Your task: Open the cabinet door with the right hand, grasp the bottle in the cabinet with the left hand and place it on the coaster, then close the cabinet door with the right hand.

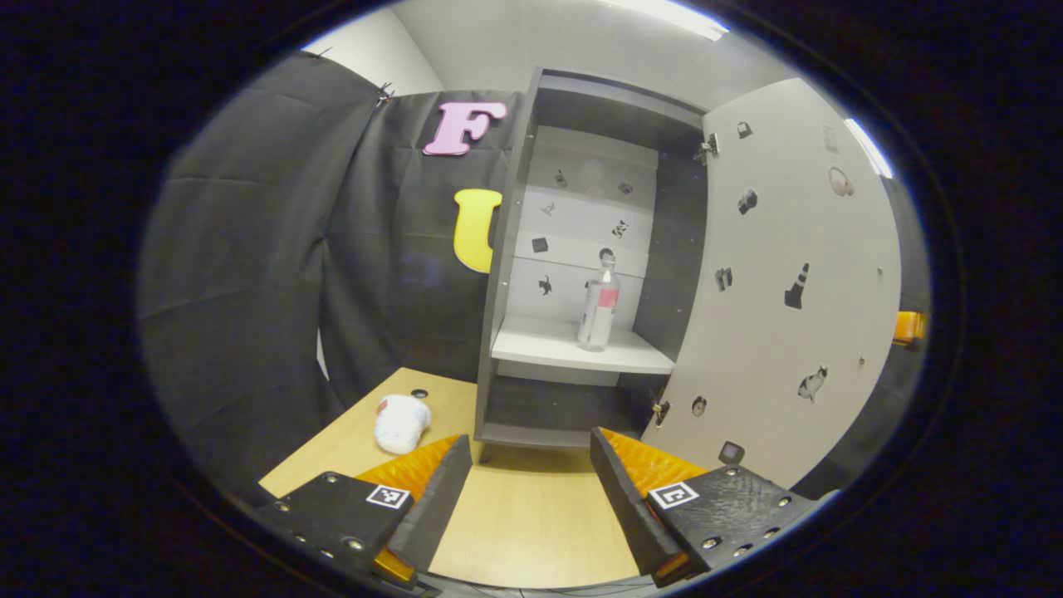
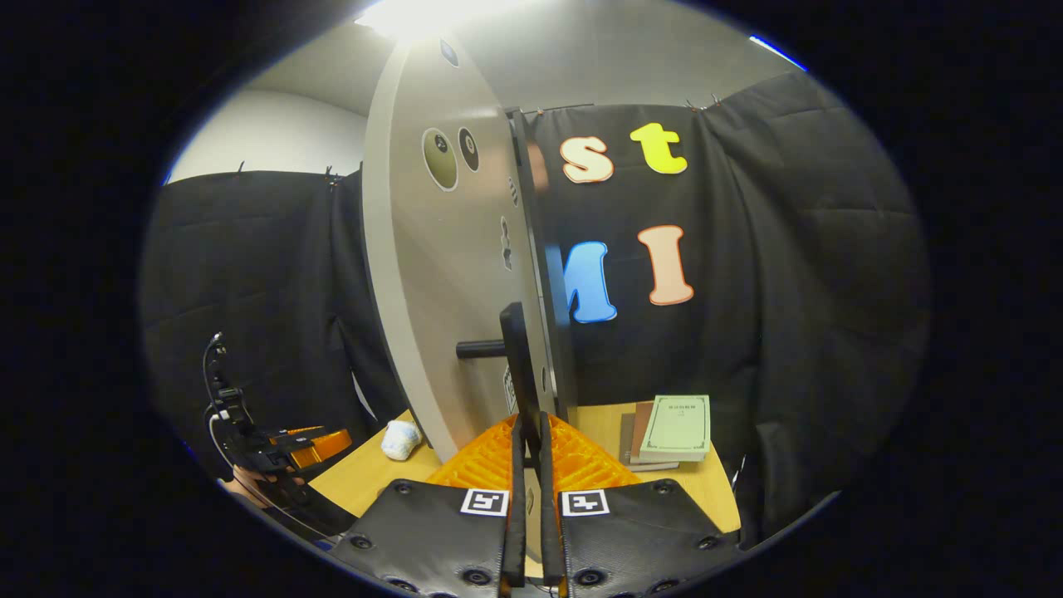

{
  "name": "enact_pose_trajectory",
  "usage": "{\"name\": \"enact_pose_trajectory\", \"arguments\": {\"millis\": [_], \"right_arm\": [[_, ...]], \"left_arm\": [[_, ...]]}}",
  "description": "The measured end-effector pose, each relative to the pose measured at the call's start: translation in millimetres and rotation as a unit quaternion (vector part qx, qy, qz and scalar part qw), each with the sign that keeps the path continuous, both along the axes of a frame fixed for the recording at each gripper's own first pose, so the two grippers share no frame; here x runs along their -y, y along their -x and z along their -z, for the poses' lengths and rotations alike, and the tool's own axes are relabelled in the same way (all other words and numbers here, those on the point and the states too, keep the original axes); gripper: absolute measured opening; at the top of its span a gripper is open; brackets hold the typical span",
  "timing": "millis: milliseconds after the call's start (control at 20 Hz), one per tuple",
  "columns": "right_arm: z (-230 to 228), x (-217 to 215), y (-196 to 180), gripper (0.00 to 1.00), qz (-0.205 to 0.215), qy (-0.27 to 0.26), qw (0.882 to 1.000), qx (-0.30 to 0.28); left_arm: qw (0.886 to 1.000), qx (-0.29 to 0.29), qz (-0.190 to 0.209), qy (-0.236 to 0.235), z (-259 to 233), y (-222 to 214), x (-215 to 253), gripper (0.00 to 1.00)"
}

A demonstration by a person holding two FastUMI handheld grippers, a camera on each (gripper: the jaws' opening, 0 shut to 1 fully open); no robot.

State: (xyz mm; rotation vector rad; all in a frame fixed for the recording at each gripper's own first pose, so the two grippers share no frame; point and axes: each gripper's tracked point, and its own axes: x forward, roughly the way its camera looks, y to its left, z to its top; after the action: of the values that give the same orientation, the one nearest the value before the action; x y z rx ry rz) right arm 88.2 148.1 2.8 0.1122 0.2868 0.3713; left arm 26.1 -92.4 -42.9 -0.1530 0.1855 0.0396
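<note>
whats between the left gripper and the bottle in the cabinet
In the left gripper view, bare tabletop, then the cabinet's lower compartment and shelf edge. Nothing blocks the open left gripper from the bottle.

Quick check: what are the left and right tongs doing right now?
Left tongs: open, holding nothing, facing the bottle in the cabinet.
Right tongs: closed on the door handle.

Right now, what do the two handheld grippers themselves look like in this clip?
The left gripper has two wedge-shaped fingers on ribbed orange inserts, mounted on black blocks with round screw heads; each block carries a square black-and-white marker. The right gripper has the same build: black textured blocks, screws, two square markers, ribbed orange behind the fingers. In the right gripper view, the left gripper shows farther off with a thin black cable looping above it.
</note>
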Motion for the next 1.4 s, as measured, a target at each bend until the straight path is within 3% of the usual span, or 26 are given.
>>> {"name": "enact_pose_trajectory", "arguments": {"millis": [200, 300, 450, 700, 900, 1200, 1300, 1400], "right_arm": [[2, 27, 25, 0.06, 0.084, 0.004, 0.996, -0.011], [-4, 42, 35, 0.00, 0.131, -0.017, 0.991, -0.008], [-16, 79, 45, 0.00, 0.211, -0.024, 0.977, 0.008], [-23, 111, 46, 0.03, 0.272, -0.001, 0.962, 0.019], [-37, 117, 10, 0.00, 0.285, 0.008, 0.957, 0.059], [-28, 122, -71, 0.23, 0.250, -0.006, 0.967, 0.057], [-18, 122, -94, 0.24, 0.237, 0.006, 0.971, 0.045], [-10, 126, -114, 0.49, 0.228, 0.018, 0.973, 0.039]], "left_arm": [[0.999, 0.011, 0.027, -0.038, -13, -45, -41, 0.87], [0.998, 0.026, 0.047, -0.033, -22, -61, -49, 0.87], [0.995, 0.042, 0.092, -0.012, -31, -73, -43, 0.89], [0.989, 0.059, 0.136, 0.003, -42, -80, -29, 0.87], [0.986, 0.071, 0.150, -0.002, -59, -93, -21, 0.87], [0.987, 0.092, 0.133, -0.014, -93, -138, -19, 0.87], [0.987, 0.100, 0.121, -0.032, -105, -161, -19, 0.87], [0.986, 0.103, 0.126, -0.044, -110, -184, -5, 0.88]]}}
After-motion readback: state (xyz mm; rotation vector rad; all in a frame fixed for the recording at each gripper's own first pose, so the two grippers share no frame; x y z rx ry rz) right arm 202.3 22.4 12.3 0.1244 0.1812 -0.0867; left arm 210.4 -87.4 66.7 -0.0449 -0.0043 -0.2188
